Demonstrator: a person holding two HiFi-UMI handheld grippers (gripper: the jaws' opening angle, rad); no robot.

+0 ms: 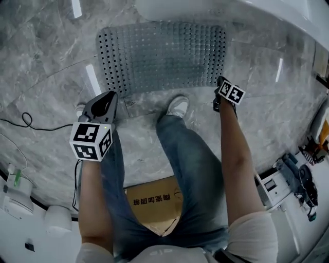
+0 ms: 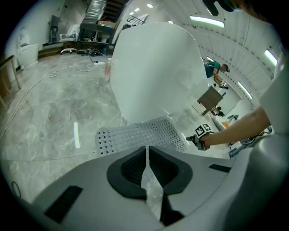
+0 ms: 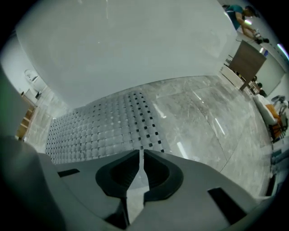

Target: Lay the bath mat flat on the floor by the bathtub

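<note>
Lying flat on the marble floor (image 1: 51,61), the bath mat (image 1: 164,56) is spread right beside the white bathtub (image 1: 231,10). The right gripper (image 3: 141,153) is held near the mat's near right corner, jaws drawn together with nothing between them. The left gripper (image 2: 147,149) is held near the near left corner, likewise closed and empty. A shoe (image 1: 178,107) is planted just before the mat's near edge.

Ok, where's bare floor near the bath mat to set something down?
Bare floor lies left of the bath mat, beyond the cable, and right of it, alongside the bathtub. Crowded: the person's shoe at the mat's near edge, the cardboard box behind, tools at right.
</note>
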